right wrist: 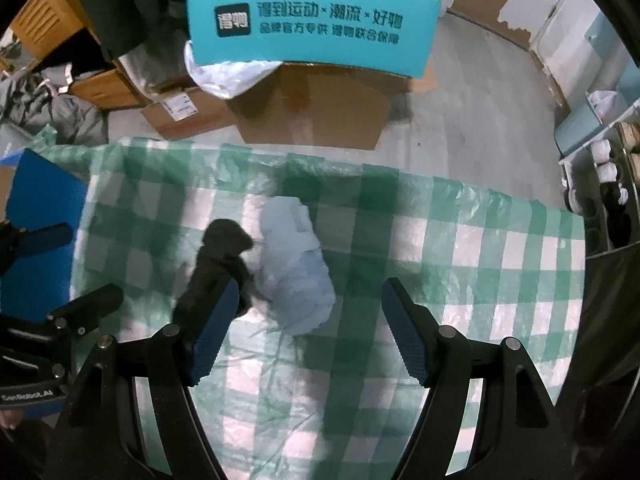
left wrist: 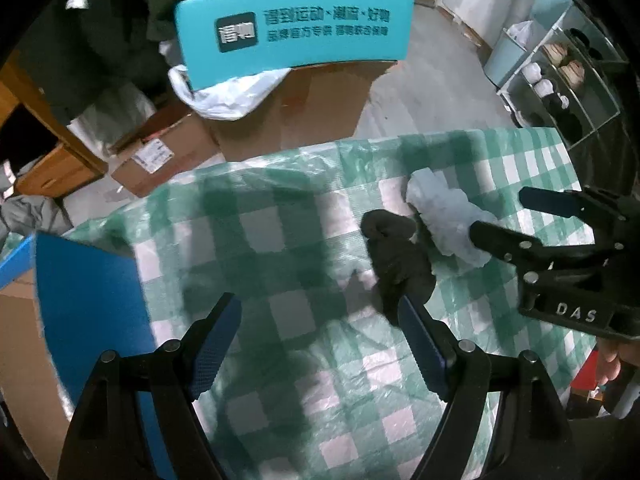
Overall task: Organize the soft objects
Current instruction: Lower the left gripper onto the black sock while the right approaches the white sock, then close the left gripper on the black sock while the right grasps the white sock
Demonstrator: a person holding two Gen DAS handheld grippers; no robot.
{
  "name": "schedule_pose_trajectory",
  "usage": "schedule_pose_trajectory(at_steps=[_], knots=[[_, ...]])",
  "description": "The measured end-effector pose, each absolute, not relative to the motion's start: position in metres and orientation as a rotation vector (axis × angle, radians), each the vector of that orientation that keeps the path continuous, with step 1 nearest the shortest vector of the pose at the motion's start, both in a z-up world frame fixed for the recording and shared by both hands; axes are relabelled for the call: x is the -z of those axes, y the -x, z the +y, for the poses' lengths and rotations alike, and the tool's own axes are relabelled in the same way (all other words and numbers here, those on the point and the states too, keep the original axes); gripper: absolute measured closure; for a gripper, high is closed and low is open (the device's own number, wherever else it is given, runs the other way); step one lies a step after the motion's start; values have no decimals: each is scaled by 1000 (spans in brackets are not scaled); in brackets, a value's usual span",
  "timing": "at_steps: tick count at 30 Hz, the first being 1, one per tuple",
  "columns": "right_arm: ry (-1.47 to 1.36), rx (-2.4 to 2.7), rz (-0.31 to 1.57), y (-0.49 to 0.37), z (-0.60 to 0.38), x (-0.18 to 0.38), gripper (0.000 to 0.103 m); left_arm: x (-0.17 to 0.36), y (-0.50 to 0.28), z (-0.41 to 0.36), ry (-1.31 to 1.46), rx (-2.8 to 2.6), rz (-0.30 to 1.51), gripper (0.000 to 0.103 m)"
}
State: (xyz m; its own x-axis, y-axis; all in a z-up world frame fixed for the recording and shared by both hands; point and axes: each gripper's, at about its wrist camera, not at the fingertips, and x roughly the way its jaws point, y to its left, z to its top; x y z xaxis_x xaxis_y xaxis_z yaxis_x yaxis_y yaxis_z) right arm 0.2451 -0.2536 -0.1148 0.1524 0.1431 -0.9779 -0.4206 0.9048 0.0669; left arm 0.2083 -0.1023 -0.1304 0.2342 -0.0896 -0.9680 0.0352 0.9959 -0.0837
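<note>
A dark grey soft item [left wrist: 400,256] and a pale blue crumpled soft item [left wrist: 444,216] lie side by side, touching, on a green-and-white checked cloth [left wrist: 280,240]. My left gripper [left wrist: 320,344] is open and empty just short of the dark item, which lies by its right finger. My right gripper [left wrist: 500,216] enters from the right, open, around the pale item's end. In the right wrist view the dark item [right wrist: 218,264] and the pale item [right wrist: 296,268] lie ahead of my open right gripper [right wrist: 306,328]. My left gripper [right wrist: 68,268] shows at the left.
A blue box [left wrist: 88,320] stands at the table's left edge. Beyond the far edge are cardboard boxes [left wrist: 304,112], a teal chair back [left wrist: 296,28] and white plastic bags [left wrist: 224,92]. A wire shelf with shoes [left wrist: 560,76] stands at the right.
</note>
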Motion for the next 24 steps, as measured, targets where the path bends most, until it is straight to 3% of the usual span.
schedule_pose_trajectory(at_steps=[15,19,24], knots=[[187,-469,1417,-255,-253,149,30,157,-224,-120,67,119,1364,21],[185,-492,1447,-253,-254,156,55,163,-226,-122,86,128,1373,20],[177,-464,1450,-248,-263,152,64,165,-229,-129,99,138,1371,19]])
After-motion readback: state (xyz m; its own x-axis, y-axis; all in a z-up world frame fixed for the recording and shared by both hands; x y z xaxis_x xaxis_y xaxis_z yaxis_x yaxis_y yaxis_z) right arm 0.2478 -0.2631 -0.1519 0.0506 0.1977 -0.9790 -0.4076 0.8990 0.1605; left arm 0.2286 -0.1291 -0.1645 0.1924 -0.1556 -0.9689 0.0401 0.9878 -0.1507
